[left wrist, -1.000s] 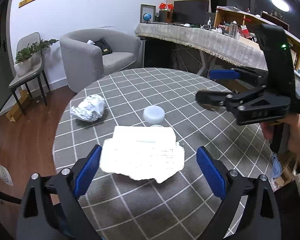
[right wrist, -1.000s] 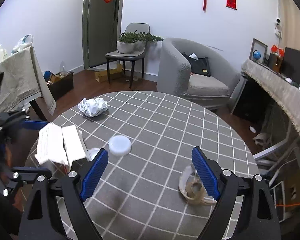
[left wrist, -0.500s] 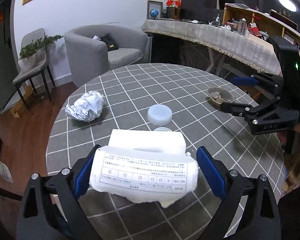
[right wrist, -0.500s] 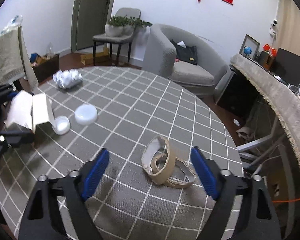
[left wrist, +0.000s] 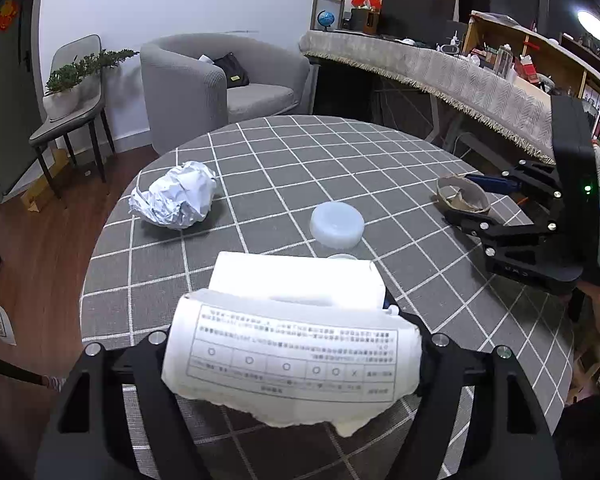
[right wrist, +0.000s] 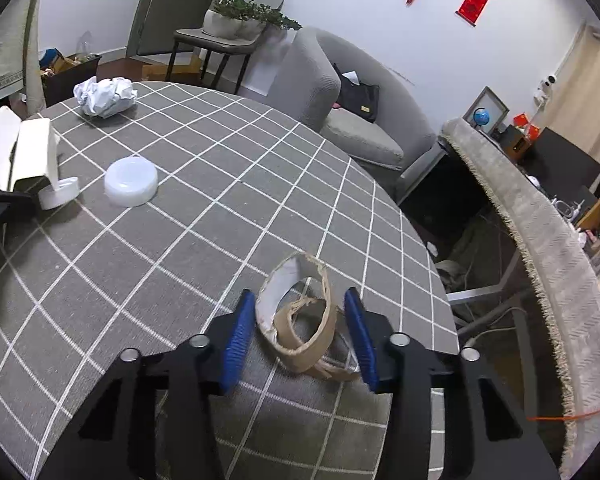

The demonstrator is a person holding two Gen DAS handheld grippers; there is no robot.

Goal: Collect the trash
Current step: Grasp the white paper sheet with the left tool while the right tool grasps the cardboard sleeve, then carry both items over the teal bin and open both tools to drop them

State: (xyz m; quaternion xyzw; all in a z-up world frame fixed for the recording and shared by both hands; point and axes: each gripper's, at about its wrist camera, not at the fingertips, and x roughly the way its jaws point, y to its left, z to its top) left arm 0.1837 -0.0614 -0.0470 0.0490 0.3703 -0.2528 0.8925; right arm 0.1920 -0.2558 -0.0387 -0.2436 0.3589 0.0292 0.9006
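My left gripper (left wrist: pixel 295 344) is shut on a torn white carton (left wrist: pixel 291 356) with a printed label and holds it over the near edge of the round checked table (left wrist: pixel 340 152). The carton also shows in the right wrist view (right wrist: pixel 15 156). My right gripper (right wrist: pixel 300 332) has its blue pads on both sides of a torn brown cardboard ring (right wrist: pixel 300 320) at the table's right edge; whether the pads touch it is unclear. A crumpled paper ball (left wrist: pixel 175 196) lies at the far left. A white round lid (left wrist: pixel 337 225) and a small white cap (right wrist: pixel 59 194) lie mid-table.
A grey armchair (left wrist: pixel 219 84) stands behind the table. A chair with a potted plant (left wrist: pixel 75 92) is at the left wall. A long cloth-covered counter (left wrist: pixel 440 68) runs along the right, with shelves behind. Wood floor surrounds the table.
The left gripper closed on the white carton and lifted it. The right gripper moved forward and down to the cardboard ring and narrowed around it.
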